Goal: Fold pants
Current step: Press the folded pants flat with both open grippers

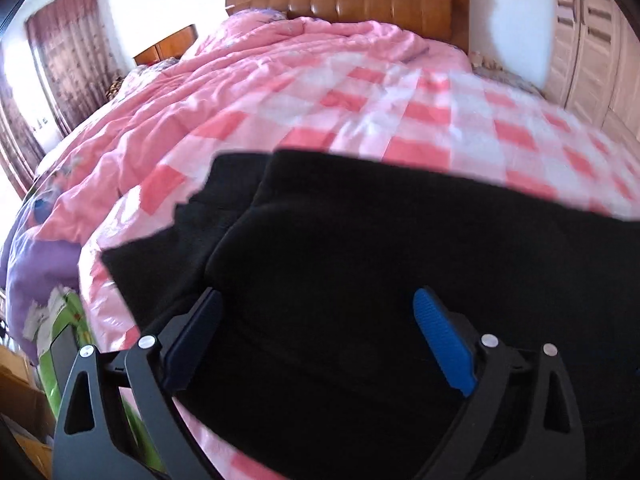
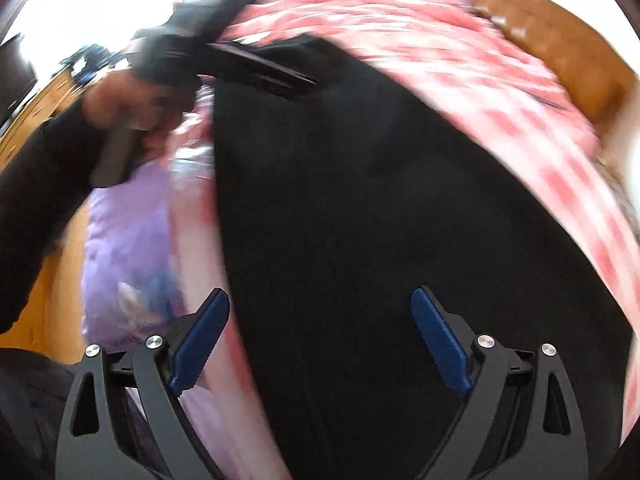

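The black pants (image 1: 360,248) lie flat on the bed (image 1: 380,92), by its near edge. Both grippers, left (image 1: 318,304) and right (image 2: 320,304), hover above them, jaws spread wide, grasping nothing.

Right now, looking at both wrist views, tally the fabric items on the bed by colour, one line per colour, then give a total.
Black: 1, the pants
Pink checked: 1, the sheet
Plain pink: 1, the quilt
Purple: 1, the bedding hanging at the bed's edge
Total: 4
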Demonstrator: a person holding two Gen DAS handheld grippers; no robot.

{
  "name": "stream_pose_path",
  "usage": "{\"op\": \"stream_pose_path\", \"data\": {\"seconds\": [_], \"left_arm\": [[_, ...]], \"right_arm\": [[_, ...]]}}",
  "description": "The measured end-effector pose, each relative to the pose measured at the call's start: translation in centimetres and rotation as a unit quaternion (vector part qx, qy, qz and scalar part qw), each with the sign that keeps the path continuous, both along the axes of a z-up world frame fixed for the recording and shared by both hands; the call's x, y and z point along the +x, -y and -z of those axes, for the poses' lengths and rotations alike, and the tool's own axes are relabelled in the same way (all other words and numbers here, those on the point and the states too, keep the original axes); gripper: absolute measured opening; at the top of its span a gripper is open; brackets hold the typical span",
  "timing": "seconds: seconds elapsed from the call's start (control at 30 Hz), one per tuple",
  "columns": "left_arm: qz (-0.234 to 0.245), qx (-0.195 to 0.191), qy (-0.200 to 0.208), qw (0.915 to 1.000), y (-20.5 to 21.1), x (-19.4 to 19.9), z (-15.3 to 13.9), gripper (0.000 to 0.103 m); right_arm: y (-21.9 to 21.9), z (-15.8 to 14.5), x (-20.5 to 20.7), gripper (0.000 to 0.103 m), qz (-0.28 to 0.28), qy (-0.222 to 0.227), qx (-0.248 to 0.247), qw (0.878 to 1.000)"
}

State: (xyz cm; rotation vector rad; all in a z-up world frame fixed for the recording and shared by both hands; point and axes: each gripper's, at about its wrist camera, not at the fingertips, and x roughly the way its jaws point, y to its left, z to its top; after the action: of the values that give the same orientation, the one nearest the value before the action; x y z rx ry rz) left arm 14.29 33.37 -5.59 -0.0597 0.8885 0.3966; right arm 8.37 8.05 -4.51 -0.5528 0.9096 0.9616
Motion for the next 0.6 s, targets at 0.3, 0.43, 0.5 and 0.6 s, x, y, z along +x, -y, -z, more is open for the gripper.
{"op": "stream_pose_path", "data": {"seconds": [0.3,0.43,0.5,0.6], "left_arm": [[0.093,0.007,-0.012,0.9956,8.8,1.0,1.2,0.102],[0.055,-0.049,-0.036,0.9967,7.2,2.0,0.9,0.102],[0.061,-0.009,-0.028,0.9977,9.0,1.6,-0.2,0.100],[0.116,-0.004,0.004,0.9932,13.1,0.3,-2.0,0.101]], "right_arm": [[14.0,0.9,1.3,0.093,0.160,-0.034,0.031,0.986],[17.5,-0.1,-0.8,0.093,0.166,-0.027,0.032,0.985],[20.3,-0.7,-1.3,0.093,0.203,-0.002,0.034,0.979],[25.9,-0.6,-1.2,0.093,0.298,0.018,0.030,0.954]]}}
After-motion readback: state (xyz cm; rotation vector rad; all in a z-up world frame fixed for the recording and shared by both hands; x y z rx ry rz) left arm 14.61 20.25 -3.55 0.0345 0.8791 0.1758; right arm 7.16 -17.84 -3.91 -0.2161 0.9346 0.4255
